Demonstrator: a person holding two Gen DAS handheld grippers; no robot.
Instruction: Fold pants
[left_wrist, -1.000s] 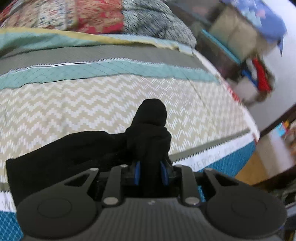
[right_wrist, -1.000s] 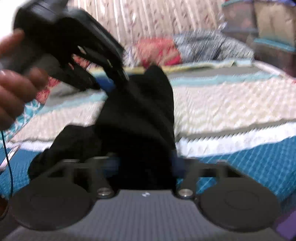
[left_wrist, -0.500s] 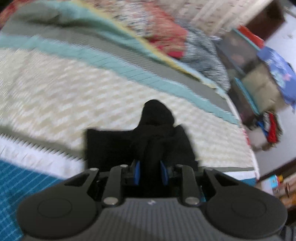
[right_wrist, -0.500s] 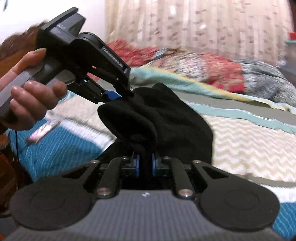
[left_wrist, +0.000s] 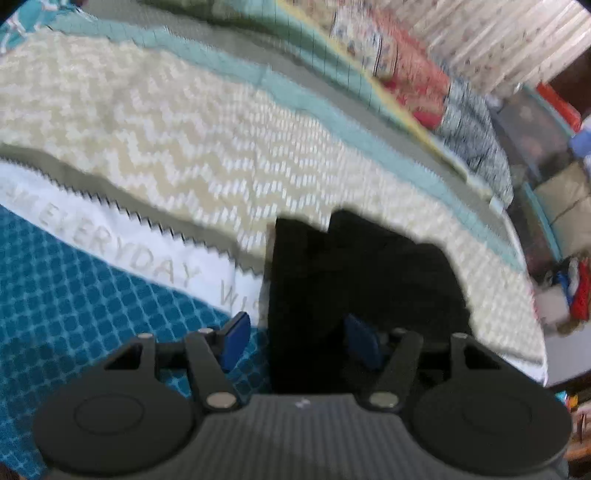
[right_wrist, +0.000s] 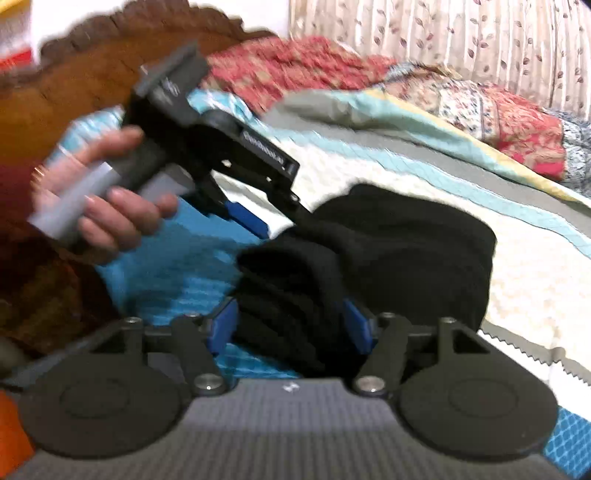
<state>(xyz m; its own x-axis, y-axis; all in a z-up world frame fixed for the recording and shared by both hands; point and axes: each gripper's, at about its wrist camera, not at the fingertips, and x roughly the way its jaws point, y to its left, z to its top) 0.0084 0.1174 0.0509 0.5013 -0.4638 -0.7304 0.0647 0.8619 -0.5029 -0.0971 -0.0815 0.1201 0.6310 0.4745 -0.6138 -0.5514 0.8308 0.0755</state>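
Black pants (left_wrist: 354, 280) sit bundled on the bedspread (left_wrist: 177, 140); our left gripper (left_wrist: 301, 343) and right gripper (right_wrist: 290, 325) spread wide, fold looks nearly finished.

I see the black pants (left_wrist: 362, 280) (right_wrist: 388, 254) lying bunched in a thick folded bundle on the bedspread (left_wrist: 166, 140) (right_wrist: 517, 266), across its cream zigzag band and reaching toward its blue checked edge. The cloth is plain and dark, with soft rolled folds at the near end and a rounded hump behind.
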